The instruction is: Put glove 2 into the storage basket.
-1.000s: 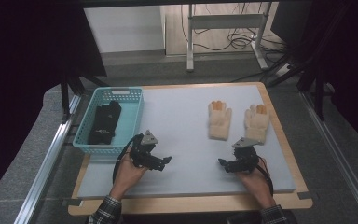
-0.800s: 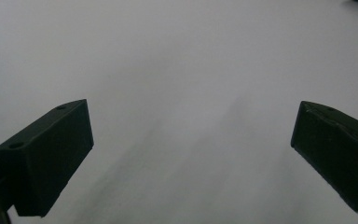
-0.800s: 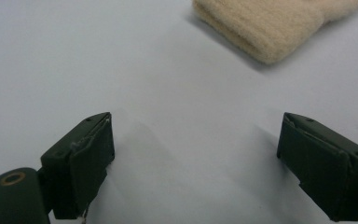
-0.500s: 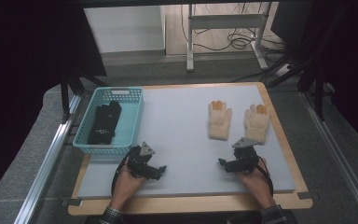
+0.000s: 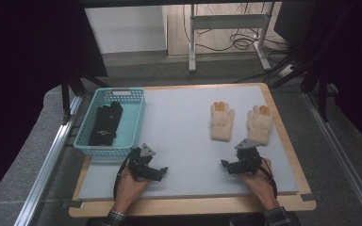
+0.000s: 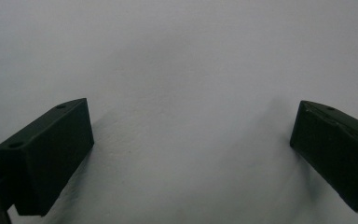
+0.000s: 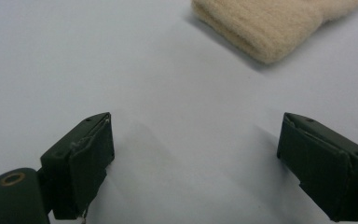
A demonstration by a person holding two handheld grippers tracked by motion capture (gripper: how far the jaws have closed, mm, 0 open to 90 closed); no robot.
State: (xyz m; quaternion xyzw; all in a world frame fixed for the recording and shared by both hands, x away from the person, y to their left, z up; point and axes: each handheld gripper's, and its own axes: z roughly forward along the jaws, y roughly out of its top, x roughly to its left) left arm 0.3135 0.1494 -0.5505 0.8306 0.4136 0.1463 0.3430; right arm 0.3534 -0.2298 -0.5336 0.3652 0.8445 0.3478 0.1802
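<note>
Two cream knitted gloves lie flat on the grey mat, one [image 5: 222, 121] nearer the middle and one [image 5: 259, 123] at the right; a cuff of a cream glove [image 7: 270, 25] shows at the top of the right gripper view. A teal basket [image 5: 134, 123] at the left holds a black glove [image 5: 106, 123]. My left gripper [image 5: 162, 172] rests low on the mat below the basket, jaws wide apart over bare mat [image 6: 191, 93]. My right gripper [image 5: 225, 165] sits just below the right-hand glove, open and empty.
The grey mat [image 5: 184, 136] lies on a wooden board [image 5: 188, 205] whose front edge is near the person's hands. Metal rails [image 5: 47, 165] run along both sides. A desk frame and cables [image 5: 226, 33] stand on the floor beyond the table.
The left gripper has drawn back toward the front edge and settled low on the mat. The right gripper has stayed where it was.
</note>
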